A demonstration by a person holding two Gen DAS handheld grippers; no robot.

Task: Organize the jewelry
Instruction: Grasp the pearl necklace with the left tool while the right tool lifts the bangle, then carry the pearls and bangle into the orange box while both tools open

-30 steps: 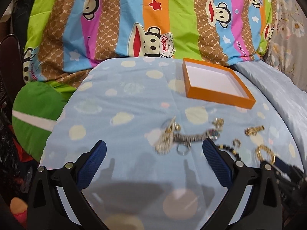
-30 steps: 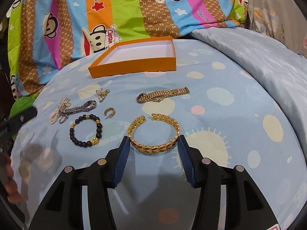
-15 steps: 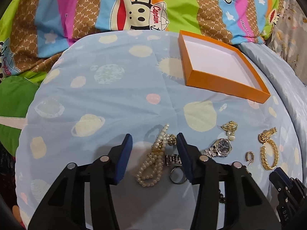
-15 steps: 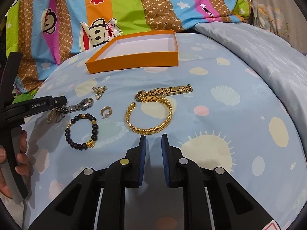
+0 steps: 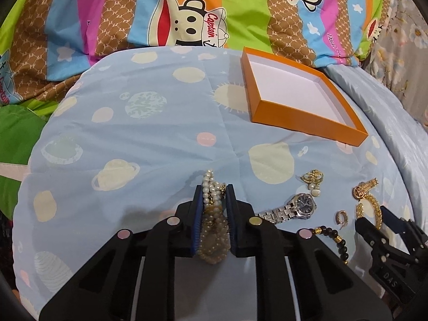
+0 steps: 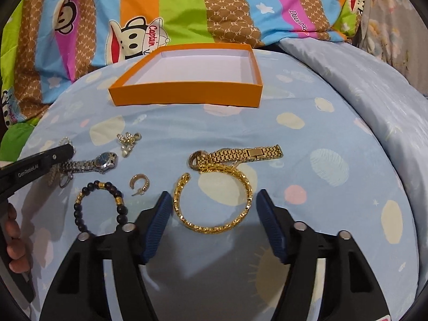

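My left gripper (image 5: 213, 191) is shut on a pearl bracelet (image 5: 212, 214), low over the blue bedspread. My right gripper (image 6: 212, 200) is open, its fingers on either side of a gold bangle (image 6: 214, 203) that lies flat. An empty orange box (image 6: 187, 83) stands beyond the jewelry; it also shows in the left wrist view (image 5: 302, 104). A silver watch (image 5: 291, 210), a gold watch band (image 6: 238, 156), a dark bead bracelet (image 6: 100, 206), a small hoop earring (image 6: 140, 183) and a pearl earring cluster (image 6: 128, 141) lie loose on the spread.
A striped cartoon-monkey blanket (image 6: 187, 13) rises behind the box. A pale blue quilt (image 6: 374, 93) slopes off to the right. A green cushion (image 5: 16, 139) lies at the left edge. The left gripper's body (image 6: 34, 165) reaches in beside the silver watch.
My left gripper has moved onto the pearl bracelet and closed on it. My right gripper had shut short of the gold bangle, then opened and moved forward around it.
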